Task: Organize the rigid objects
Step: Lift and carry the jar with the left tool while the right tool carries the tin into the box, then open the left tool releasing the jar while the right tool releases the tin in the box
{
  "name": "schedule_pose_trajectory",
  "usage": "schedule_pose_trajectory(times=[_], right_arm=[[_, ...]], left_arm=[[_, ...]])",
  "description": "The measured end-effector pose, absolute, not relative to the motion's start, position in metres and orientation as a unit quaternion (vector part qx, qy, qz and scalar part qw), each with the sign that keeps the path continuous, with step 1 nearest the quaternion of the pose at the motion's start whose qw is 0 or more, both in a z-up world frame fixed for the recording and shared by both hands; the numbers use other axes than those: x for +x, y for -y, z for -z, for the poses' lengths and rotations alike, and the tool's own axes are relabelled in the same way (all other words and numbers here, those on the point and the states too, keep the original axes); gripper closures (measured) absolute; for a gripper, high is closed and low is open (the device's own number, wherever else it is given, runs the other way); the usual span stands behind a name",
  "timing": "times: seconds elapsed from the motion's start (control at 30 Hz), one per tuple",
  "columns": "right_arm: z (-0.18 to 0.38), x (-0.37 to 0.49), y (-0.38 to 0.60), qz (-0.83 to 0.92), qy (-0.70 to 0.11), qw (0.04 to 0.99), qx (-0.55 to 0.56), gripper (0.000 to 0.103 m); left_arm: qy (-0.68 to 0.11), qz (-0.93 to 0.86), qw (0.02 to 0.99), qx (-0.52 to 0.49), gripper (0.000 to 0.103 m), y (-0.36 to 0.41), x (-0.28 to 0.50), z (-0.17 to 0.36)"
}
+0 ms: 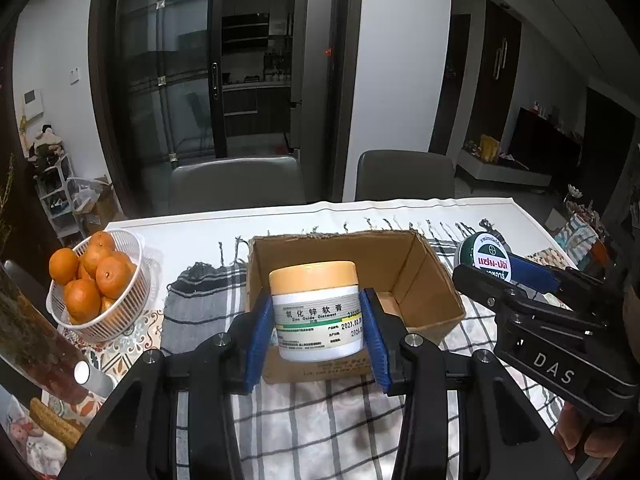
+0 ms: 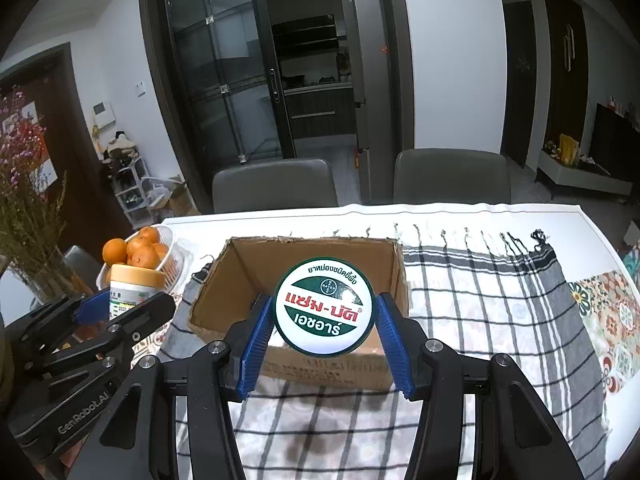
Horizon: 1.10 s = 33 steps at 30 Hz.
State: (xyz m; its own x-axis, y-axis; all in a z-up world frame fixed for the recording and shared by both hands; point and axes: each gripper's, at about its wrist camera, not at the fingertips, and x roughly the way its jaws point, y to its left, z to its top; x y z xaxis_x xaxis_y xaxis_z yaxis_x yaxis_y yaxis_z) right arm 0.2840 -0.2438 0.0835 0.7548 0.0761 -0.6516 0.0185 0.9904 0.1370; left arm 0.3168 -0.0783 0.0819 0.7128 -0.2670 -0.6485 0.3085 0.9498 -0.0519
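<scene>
Left hand-held gripper: blue pads clamped on the sides of a white plastic ointment jar with an orange lid, held upright above the near wall of the box.
Right hand-held gripper: narrowed onto a round green-and-white balm tin, lid facing the camera, raised over the box.
Open brown cardboard box: on the checked cloth covering the table.
White basket of oranges: at 9 o'clock from the box.

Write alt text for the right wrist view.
The right gripper holds a round green-and-white tin in front of an open cardboard box on a checked cloth. At left, the left gripper holds a jar.
</scene>
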Motion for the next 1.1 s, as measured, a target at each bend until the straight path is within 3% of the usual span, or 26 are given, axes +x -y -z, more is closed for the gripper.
schedule_pose_trajectory(times=[0.47, 1.1], right_arm=[[-0.073, 0.324, 0.246, -0.019, -0.368, 0.928, 0.058, 0.050], [-0.019, 0.376, 0.254, -0.014, -0.427, 0.903, 0.053, 0.050]], left_arm=[[-0.366, 0.148, 0.918, 0.025, 0.061, 0.085, 0.361, -0.066], [-0.418, 0.131, 0.898, 0.044, 0.061, 0.097, 0.408, -0.013]])
